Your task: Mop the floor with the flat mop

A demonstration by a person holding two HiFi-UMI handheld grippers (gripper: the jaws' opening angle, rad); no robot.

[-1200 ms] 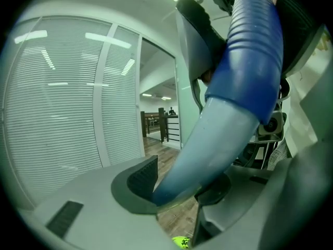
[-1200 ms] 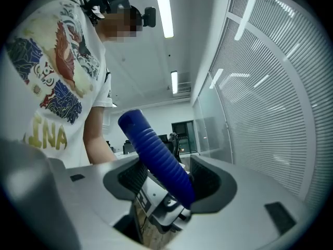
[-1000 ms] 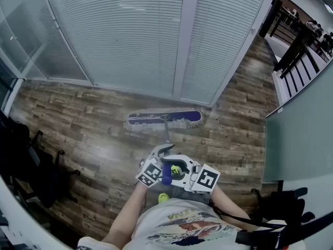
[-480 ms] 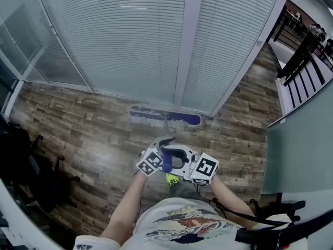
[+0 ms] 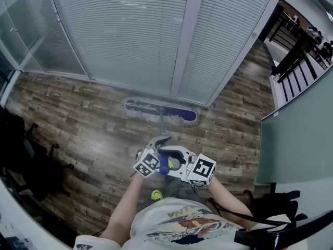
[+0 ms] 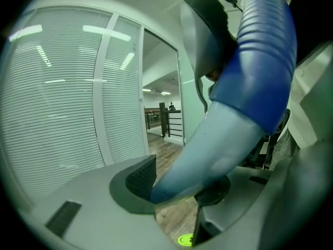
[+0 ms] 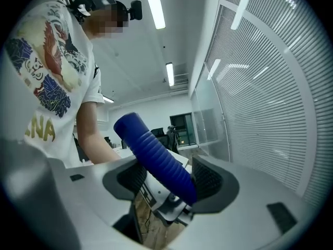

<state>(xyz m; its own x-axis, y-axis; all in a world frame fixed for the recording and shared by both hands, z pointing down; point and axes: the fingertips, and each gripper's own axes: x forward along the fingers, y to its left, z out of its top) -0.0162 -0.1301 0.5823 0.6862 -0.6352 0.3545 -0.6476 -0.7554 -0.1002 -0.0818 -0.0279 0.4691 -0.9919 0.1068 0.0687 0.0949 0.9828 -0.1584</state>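
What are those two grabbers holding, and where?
Both hold the mop by its handle: the right gripper on the blue ribbed grip, the left gripper on the pale shaft just below it.

I'm looking down at a brown wood-plank floor [image 5: 78, 119]. The flat mop [image 5: 177, 114] is resting with its head flat on the planks, just beside the foot of the blind-covered glass wall [image 5: 130, 35]. A small yellow-green disc [image 5: 156, 195] is lying near me, and dark chairs [image 5: 23, 158] are standing at the left.

Blue flat mop [image 5: 161, 112] rests on floor [image 5: 78, 119].
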